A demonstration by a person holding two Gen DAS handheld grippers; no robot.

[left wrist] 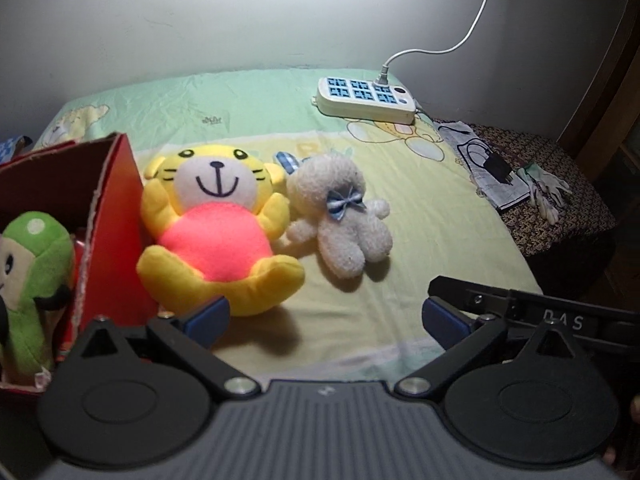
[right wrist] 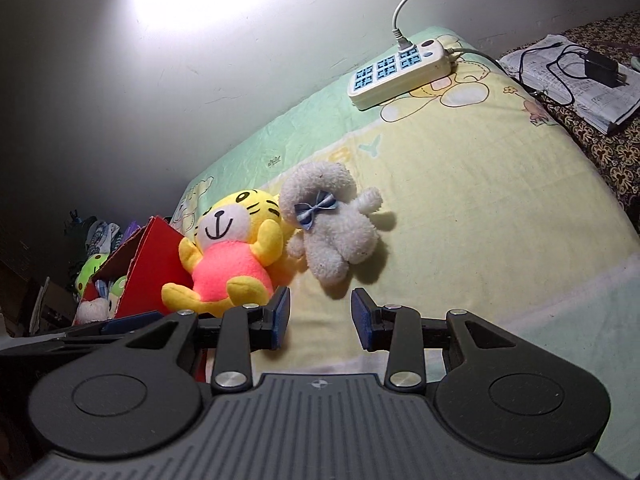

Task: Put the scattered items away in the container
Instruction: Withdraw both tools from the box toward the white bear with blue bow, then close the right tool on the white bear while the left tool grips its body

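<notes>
On the bed, the left gripper [left wrist: 326, 320], jaws wide and empty, should straddle the yellow tiger plush [left wrist: 218, 224] beside the red box [left wrist: 116, 220]; the right gripper [right wrist: 320, 320], jaws narrow and empty, faces the white bear plush [right wrist: 336, 228].

Yellow tiger toy [left wrist: 218, 216] with pink belly; white bear [left wrist: 344, 216] with blue striped bow; red box [left wrist: 116, 216]; pale green-yellow cartoon bedsheet [left wrist: 420, 208].

a plain pale wall [left wrist: 240, 20] rises behind the bed, lit by a bright patch high up and dim toward the edges. the bed's sheet [right wrist: 480, 200] is green and yellow with cartoon prints. beside it lies a dark floral-patterned cover [left wrist: 560, 168].
</notes>
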